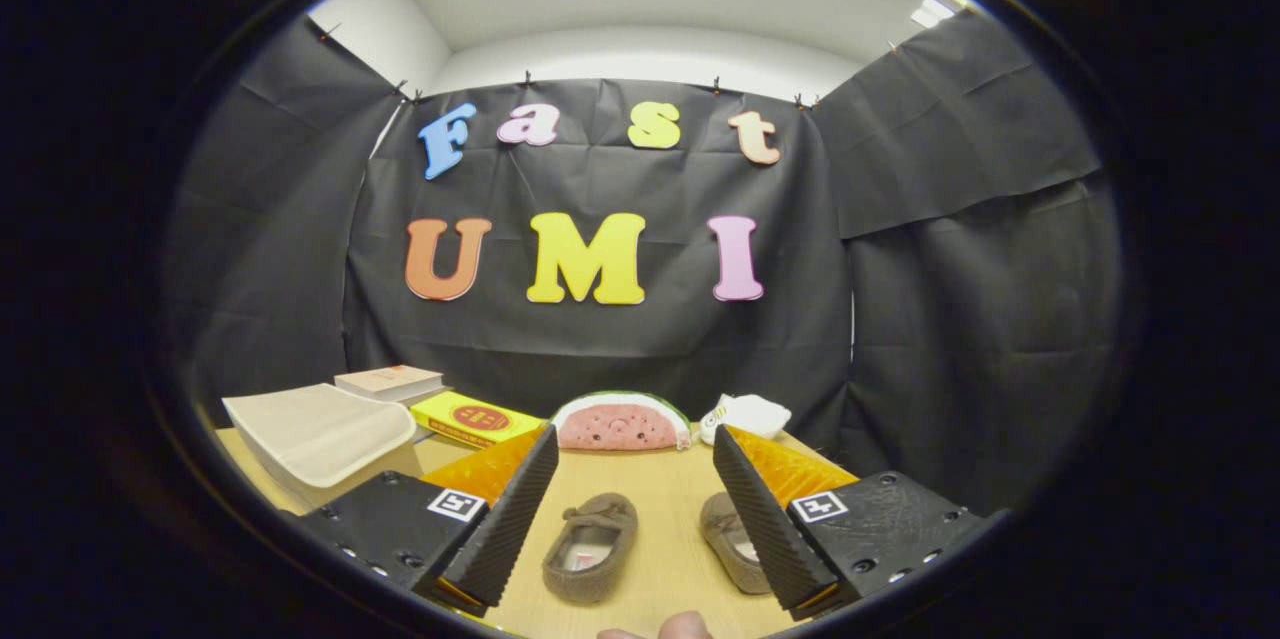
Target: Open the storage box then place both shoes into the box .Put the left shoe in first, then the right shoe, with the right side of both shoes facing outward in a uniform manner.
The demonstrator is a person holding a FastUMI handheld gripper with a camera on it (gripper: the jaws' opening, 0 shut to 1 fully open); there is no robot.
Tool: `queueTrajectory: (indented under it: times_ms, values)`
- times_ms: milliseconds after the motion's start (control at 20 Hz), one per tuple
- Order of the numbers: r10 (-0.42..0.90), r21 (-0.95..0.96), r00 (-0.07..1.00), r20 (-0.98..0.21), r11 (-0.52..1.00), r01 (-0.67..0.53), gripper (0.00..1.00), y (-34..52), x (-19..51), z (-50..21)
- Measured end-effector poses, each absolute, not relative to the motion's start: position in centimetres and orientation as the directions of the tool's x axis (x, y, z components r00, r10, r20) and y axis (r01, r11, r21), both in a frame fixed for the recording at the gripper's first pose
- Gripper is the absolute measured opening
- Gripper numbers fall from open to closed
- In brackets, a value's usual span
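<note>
Two small brown slip-on shoes lie on the wooden table (660,489). One shoe (590,547) rests between the fingers, nearer the left one. The other shoe (728,539) is partly hidden behind the right finger (760,519). My gripper (632,514) is open above the table, touching neither shoe. The storage box (318,439), pale with a lid that looks closed, sits to the left, beyond the left finger (510,519).
Behind the box lies a book (390,382), and next to it a yellow packet (475,417). A watermelon-slice plush (620,422) and a white item (748,415) sit at the table's far edge. A person's fingertips (665,629) show at the near edge.
</note>
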State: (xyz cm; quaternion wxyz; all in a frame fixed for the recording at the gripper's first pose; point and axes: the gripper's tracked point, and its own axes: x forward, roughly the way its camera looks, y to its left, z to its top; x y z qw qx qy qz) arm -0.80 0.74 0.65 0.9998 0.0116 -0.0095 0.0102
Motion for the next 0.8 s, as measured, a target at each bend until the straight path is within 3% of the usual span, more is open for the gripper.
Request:
queueTrajectory:
  times_ms: [800]
  values:
    - [0.236,0.091,0.971,-0.039,0.969,-0.232,0.95,7.1,2.0,-1.5]
